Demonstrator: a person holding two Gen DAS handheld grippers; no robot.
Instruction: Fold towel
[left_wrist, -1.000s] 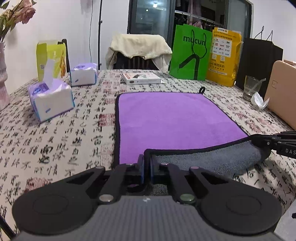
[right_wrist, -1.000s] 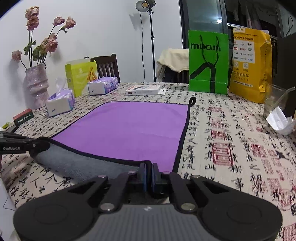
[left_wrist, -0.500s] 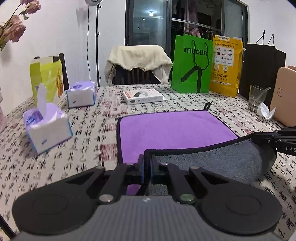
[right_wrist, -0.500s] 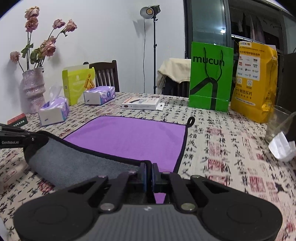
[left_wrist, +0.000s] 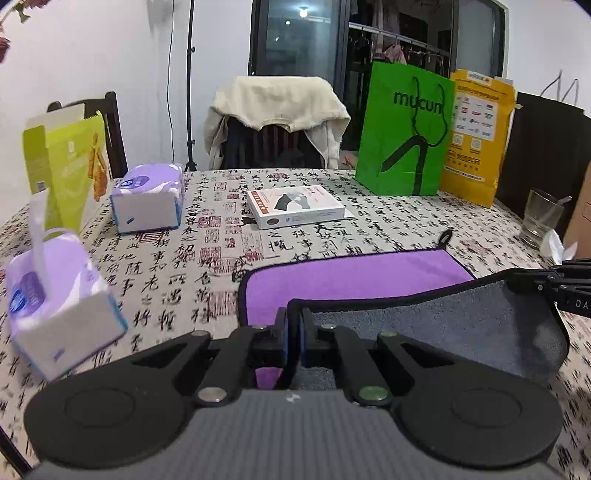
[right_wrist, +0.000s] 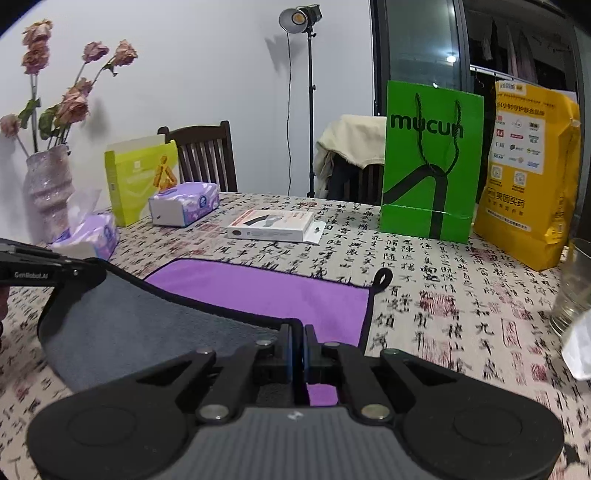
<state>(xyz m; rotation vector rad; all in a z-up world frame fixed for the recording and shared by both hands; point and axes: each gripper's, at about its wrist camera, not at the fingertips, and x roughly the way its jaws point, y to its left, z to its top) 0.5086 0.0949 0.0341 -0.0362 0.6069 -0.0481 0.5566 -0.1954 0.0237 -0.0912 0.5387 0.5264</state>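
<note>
- While its far part lies flat on the desk (left_wrist: 207, 206), purple side up, the towel (left_wrist: 354, 275) has its near edge lifted, showing the grey underside.
- The left hand-held gripper (left_wrist: 294, 341) is clamped on one near corner of the towel, fingers pressed together on the black hem.
- The right hand-held gripper (right_wrist: 297, 349) is clamped on the other near corner in the same way.
- Beyond the towel sit a flat white box (left_wrist: 295, 206), a green paper bag (left_wrist: 402, 129) and a yellow bag (left_wrist: 476, 136).
- Two tissue packs (left_wrist: 147, 203) lie to the left; a glass (left_wrist: 541, 218) stands to the right.
</note>
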